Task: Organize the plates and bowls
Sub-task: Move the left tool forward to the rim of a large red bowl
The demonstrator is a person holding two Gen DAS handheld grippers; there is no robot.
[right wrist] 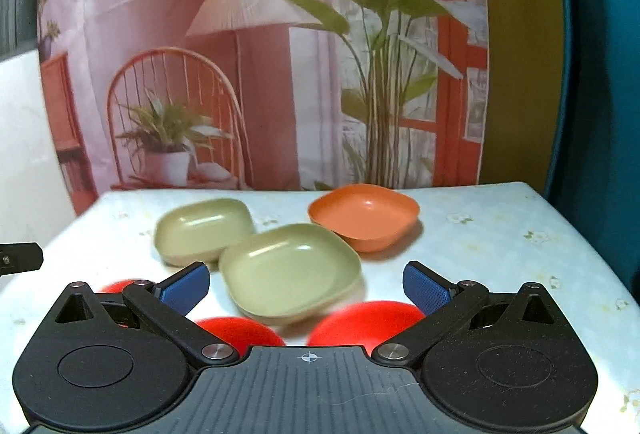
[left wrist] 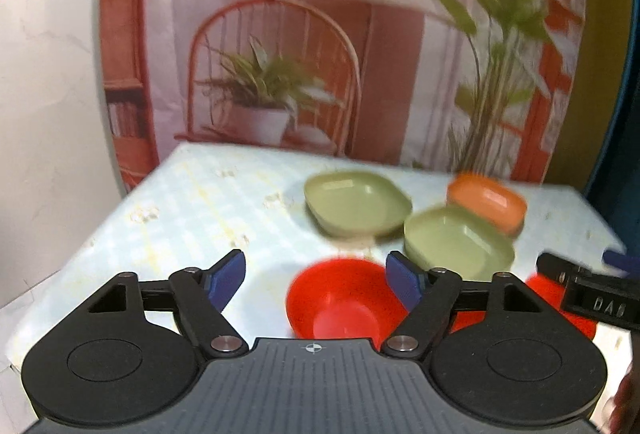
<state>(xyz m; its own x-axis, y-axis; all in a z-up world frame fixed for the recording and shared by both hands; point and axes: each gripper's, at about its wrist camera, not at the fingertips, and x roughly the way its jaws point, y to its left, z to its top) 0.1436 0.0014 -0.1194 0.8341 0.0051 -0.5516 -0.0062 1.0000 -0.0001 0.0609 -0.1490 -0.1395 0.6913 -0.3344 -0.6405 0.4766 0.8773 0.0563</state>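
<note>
I'm looking down along my left tool, pitched below level over the surface. Its blue pads stand apart, released, gripping nothing. Between them and a little beyond sits a red bowl, upright, with the right-hand pad overlapping its rim in my view; whether they touch I cannot tell.

I take the near green dish as my landmark. Behind it and to the left lies the far green dish, close by but whether the two rims touch is blurred. Behind it to the right is the orange dish, just beside its back edge. In front of it to the left is that red bowl. At the right edge of this view my right tool pokes in, with more red showing under it.

Switching to the right wrist: my right tool is also tipped downward, pads spread wide and released, nothing between them but the near green dish lying farther off on the surface. Behind that dish, the far green dish to the left, the orange dish to the right. In front of it, close under my tool, two red bowls turned dome-up, and a third patch of red at the left behind the finger.
</note>
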